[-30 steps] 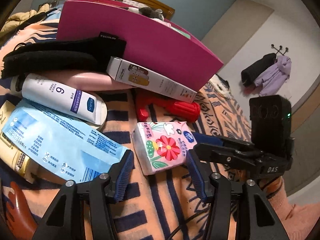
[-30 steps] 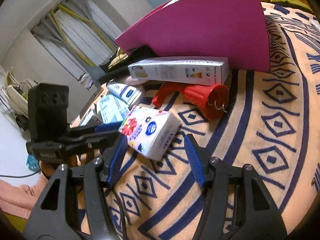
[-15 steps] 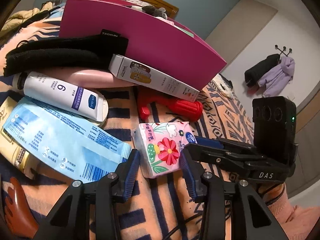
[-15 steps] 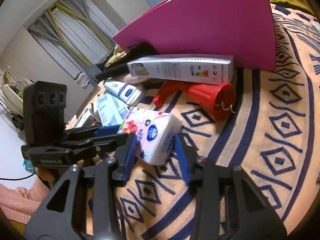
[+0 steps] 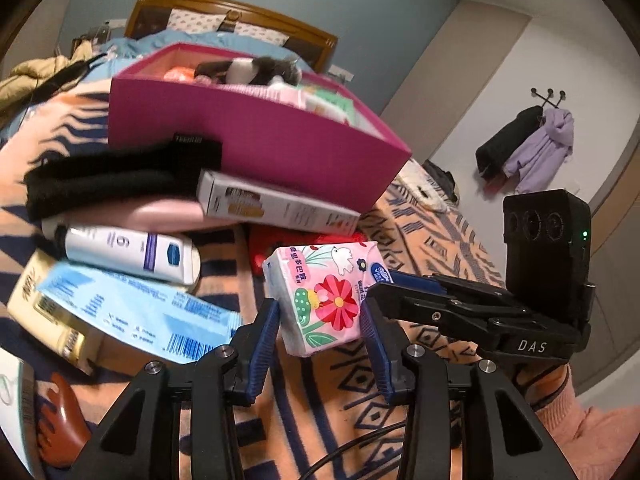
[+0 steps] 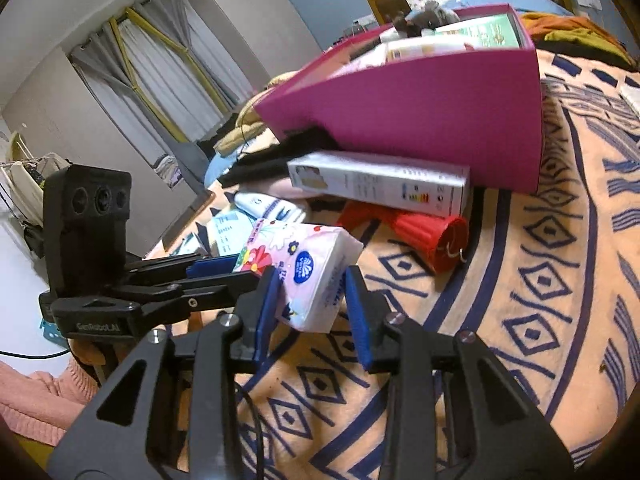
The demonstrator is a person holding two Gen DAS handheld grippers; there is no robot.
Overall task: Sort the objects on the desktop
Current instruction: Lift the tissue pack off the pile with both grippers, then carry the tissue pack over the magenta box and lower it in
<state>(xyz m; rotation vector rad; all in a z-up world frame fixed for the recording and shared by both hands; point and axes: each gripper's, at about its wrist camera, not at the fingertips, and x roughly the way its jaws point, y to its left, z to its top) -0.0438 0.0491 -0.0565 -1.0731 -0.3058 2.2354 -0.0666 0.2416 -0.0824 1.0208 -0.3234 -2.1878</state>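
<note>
While the magenta cardboard box (image 5: 256, 148) at the far side already holds several things, the flowered pink tissue pack (image 5: 326, 298) sits lifted between both grippers, left gripper (image 5: 320, 344) and right gripper (image 6: 312, 308) each narrowed onto it, leaving white tube (image 5: 132, 250), long white carton (image 6: 380, 186) and red tool (image 6: 424, 236) unsorted.

Indoor artificial light, even and moderately bright; source out of frame. Shadows soft, pooled under the magenta box (image 5: 256, 148) and boxed items. Both views show strong fisheye bending, with dark vignette at corners. Left wrist view: motion blur across the white carton (image 5: 276, 202), blue packet (image 5: 136, 312) and black cloth (image 5: 120, 178); the tissue pack (image 5: 324, 300) sharper. Right wrist view mostly crisp; slight smear on carton print (image 6: 380, 186). Curtains (image 6: 160, 72) grey, no daylight through. No harsh glare.
</note>
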